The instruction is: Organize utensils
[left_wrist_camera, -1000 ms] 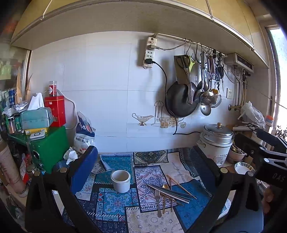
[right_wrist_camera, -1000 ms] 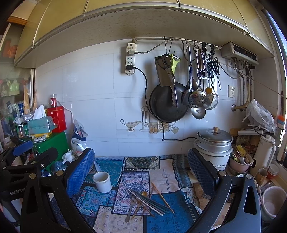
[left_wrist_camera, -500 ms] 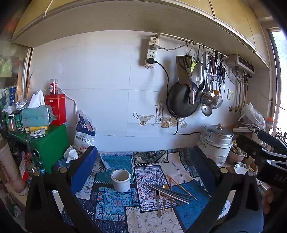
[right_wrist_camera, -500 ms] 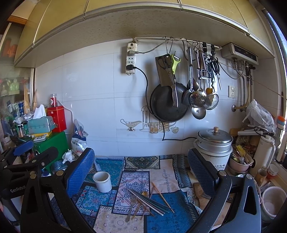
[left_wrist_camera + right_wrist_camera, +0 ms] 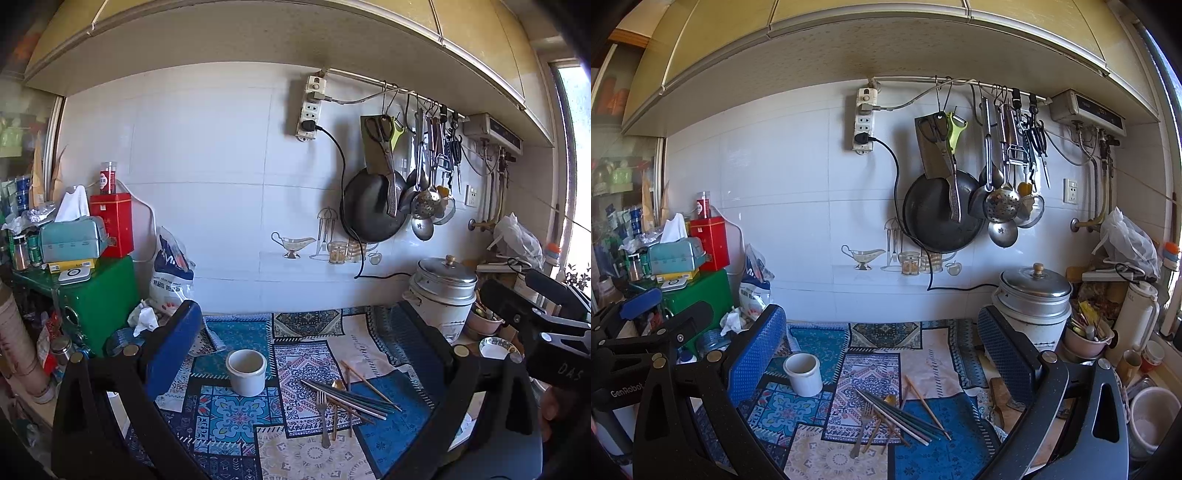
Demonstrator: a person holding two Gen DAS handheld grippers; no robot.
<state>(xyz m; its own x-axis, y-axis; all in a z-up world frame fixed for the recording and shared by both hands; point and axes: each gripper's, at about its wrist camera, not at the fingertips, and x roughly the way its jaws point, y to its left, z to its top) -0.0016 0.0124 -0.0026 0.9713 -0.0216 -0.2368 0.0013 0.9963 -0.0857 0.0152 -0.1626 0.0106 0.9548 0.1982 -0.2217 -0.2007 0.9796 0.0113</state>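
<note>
Nothing is sorted yet: fork [image 5: 322, 417], spoon [image 5: 335, 398] and chopsticks [image 5: 347, 398] lie loose mid-desk [image 5: 314, 458] beside the empty cup [image 5: 246, 372], while left tongs [image 5: 295, 354] and right tongs [image 5: 882, 354] gape wide, holding nothing.

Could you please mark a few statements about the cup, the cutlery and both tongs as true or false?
1. The white cup stands upright and empty. True.
2. The fork is already in the cup. False: it lies on the patterned mat among the chopsticks.
3. The left tongs grip a chopstick. False: they are open and hold nothing.
4. The right tongs are open. True.
5. A black pan hangs on the wall. True.
</note>
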